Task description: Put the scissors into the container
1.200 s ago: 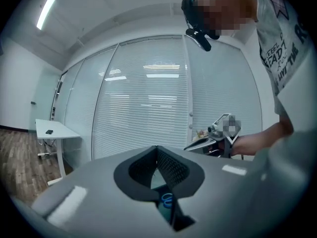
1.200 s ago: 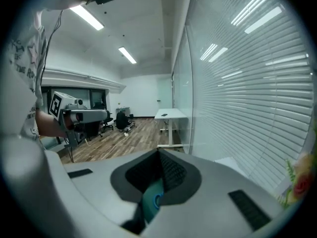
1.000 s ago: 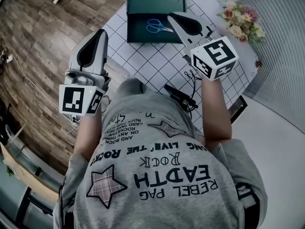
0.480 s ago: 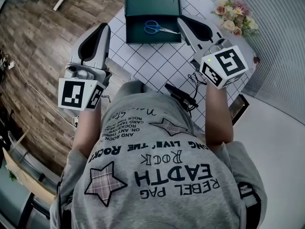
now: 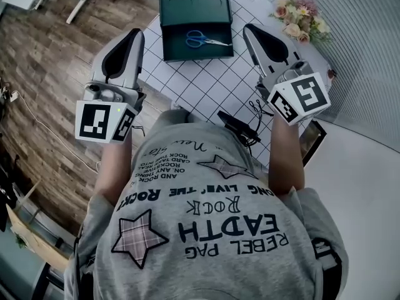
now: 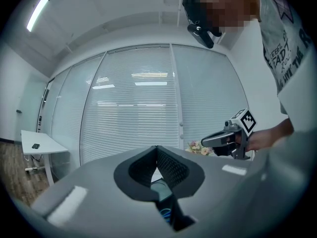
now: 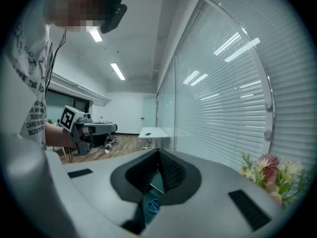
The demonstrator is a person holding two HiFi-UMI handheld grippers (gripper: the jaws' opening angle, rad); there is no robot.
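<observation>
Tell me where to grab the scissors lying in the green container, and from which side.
Probably the narrow neck where the blue handles meet the blades, coming straight down from above: the scissors lie flat in the container, whose walls would likely block any sideways approach.

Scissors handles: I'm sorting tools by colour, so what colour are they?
Blue; the scissors handles show best in the head view.

Cool, even light from ceiling strips (image 6: 38, 13); heavy fisheye distortion, dark corners, blurred foreground.
</observation>
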